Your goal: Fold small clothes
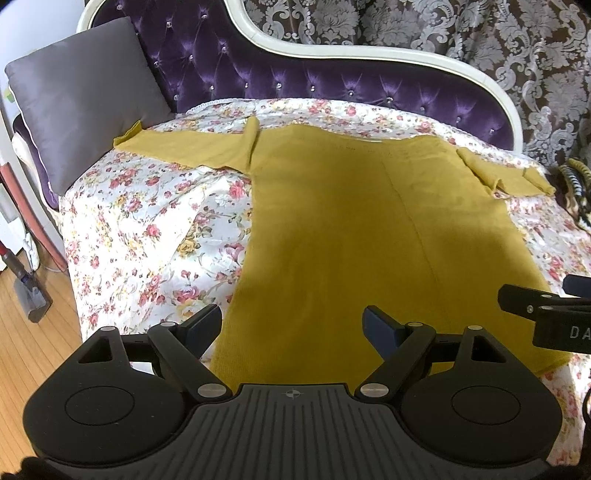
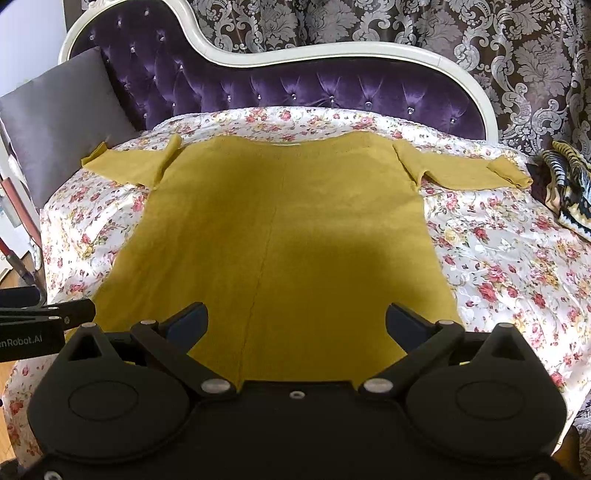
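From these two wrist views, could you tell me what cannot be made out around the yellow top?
- yellow top: near hem hidden in both views by the gripper bodies.
- left gripper and right gripper: open; height above the cloth unclear.
- striped item: cut off by the right edge.

Home room, tufted purple sofa [image 2: 295, 92], damask curtain [image 2: 480, 33]
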`<move>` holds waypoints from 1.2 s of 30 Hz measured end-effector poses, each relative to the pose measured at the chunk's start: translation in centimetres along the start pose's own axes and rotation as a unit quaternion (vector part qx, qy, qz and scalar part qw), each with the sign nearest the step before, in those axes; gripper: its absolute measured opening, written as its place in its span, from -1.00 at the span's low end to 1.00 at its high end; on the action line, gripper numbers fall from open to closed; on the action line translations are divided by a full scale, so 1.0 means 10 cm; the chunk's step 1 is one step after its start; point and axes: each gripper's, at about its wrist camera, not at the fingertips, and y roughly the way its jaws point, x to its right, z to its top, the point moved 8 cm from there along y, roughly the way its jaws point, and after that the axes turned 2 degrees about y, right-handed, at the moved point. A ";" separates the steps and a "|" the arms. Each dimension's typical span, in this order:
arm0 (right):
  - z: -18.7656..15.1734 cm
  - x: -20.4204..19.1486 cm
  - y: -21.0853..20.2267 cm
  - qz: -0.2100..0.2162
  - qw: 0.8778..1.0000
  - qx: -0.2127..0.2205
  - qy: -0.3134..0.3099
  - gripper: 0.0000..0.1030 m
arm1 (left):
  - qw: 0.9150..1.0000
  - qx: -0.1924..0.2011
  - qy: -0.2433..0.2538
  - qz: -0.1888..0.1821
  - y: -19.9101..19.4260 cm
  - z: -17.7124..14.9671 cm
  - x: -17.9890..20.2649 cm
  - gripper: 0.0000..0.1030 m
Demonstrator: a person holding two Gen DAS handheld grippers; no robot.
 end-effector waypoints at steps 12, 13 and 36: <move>0.02 -0.02 0.05 0.006 1.000 -0.003 0.007 0.98 | 1.000 -0.006 -0.006 -0.004 0.04 0.00 -0.02 0.62; 0.01 -0.01 0.06 0.006 1.000 -0.004 0.010 0.98 | 1.000 -0.007 -0.008 -0.005 0.04 0.00 -0.02 0.62; -0.01 0.07 0.16 -0.006 0.999 -0.019 0.035 0.98 | 0.999 -0.033 -0.016 -0.006 0.21 -0.05 -0.06 0.62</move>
